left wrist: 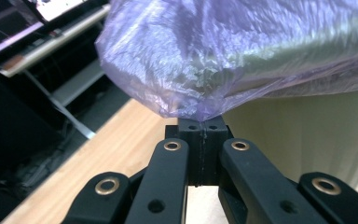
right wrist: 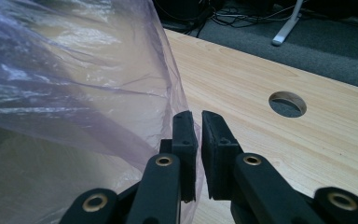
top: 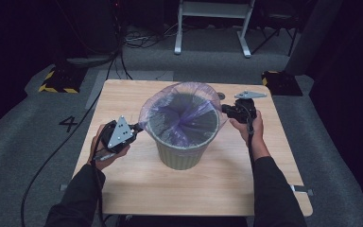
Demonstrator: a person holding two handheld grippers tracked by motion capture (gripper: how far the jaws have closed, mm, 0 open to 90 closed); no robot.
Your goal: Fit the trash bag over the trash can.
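A pale green bin stands in the middle of the wooden table. A thin purple bag lines it and is stretched wide above the rim. My left gripper sits at the bin's left side, shut on the bag's left edge. In the left gripper view the jaws meet under the bunched bag, beside the bin wall. My right gripper is at the bin's right side. Its jaws stand nearly together, with the film of the bag running between them.
A round hole is cut in the table behind the right gripper. Beyond the far edge lie grey carpet, cables, a white frame's legs and a yellow-black striped base. Bare wood lies in front of the bin.
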